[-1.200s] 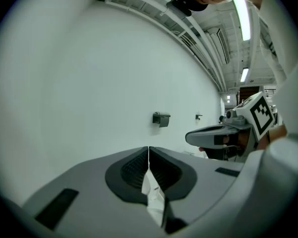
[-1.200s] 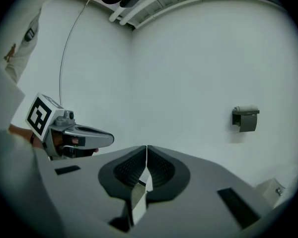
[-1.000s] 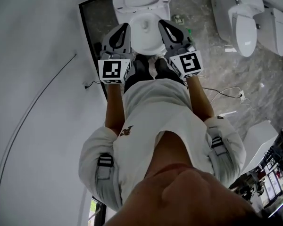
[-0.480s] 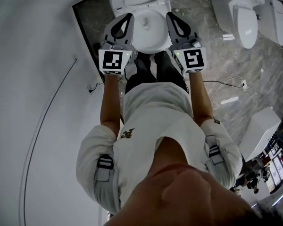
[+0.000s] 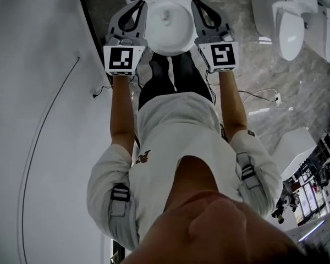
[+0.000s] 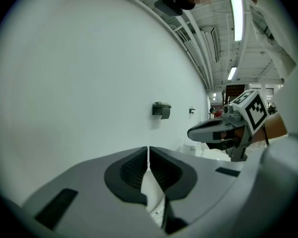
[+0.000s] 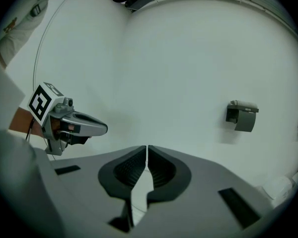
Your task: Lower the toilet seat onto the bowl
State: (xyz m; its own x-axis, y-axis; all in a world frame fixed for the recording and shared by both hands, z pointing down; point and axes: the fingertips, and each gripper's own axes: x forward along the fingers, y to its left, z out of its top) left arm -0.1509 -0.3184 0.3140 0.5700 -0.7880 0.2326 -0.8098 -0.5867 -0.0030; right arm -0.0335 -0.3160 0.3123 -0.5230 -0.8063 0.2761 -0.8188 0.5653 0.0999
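As they flank the toilet bowl [image 5: 168, 26], left gripper [image 5: 138, 5], right gripper [image 5: 198, 5], jaws together (2 empty).

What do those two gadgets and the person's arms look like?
Both the left gripper and right gripper are grey, with black ribbed jaw pads and a white cube of black square markers. The person wears a white short-sleeved shirt with grey buckled straps.

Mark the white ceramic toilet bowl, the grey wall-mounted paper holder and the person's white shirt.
White ceramic toilet bowl [image 5: 166, 47]: head view, front rim.
Grey wall-mounted paper holder [image 7: 244, 119]: right gripper view, front cover.
White shirt [image 5: 176, 142]: head view, chest.
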